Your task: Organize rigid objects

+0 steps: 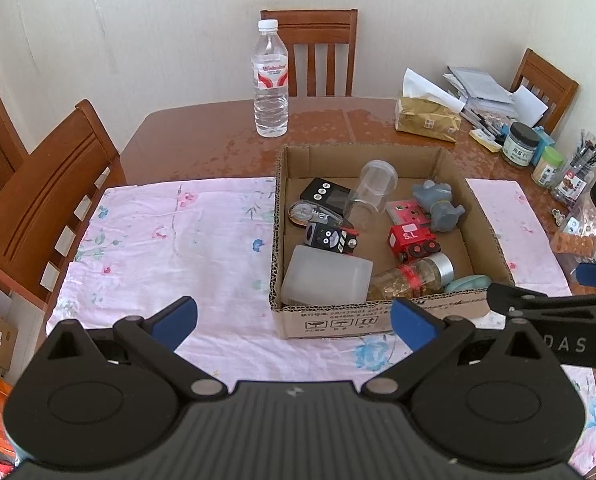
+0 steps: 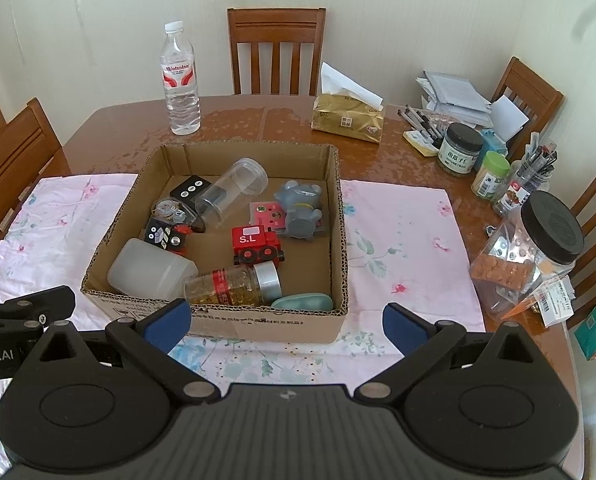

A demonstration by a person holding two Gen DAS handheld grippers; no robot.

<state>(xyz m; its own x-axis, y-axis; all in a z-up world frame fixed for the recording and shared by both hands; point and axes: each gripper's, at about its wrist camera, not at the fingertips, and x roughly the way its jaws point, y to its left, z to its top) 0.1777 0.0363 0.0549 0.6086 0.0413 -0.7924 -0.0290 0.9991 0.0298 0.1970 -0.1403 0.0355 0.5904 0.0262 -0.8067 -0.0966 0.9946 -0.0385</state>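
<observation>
An open cardboard box (image 1: pixel 378 322) (image 2: pixel 225 322) stands on a pink floral cloth (image 1: pixel 169 240) (image 2: pixel 402 248). It holds several rigid objects: a red toy train (image 1: pixel 412 240) (image 2: pixel 255 244), a grey elephant figure (image 1: pixel 438 202) (image 2: pixel 300 210), a clear cup (image 1: pixel 372 192) (image 2: pixel 229 192), a frosted white container (image 1: pixel 326 278) (image 2: pixel 149 268), a silver-capped jar (image 1: pixel 414 278) (image 2: pixel 233 284) and a black toy car (image 1: pixel 330 238) (image 2: pixel 163 236). My left gripper (image 1: pixel 293 320) is open and empty before the box's near left corner. My right gripper (image 2: pixel 285 322) is open and empty before its near wall.
A water bottle (image 1: pixel 270 80) (image 2: pixel 179 80) stands on the wooden table (image 1: pixel 201 140) behind the box. A gold tissue pack (image 1: pixel 428 118) (image 2: pixel 348 118), jars, pens and papers crowd the right side, with a large black-lidded jar (image 2: pixel 534 248). Wooden chairs (image 1: pixel 41 208) surround the table.
</observation>
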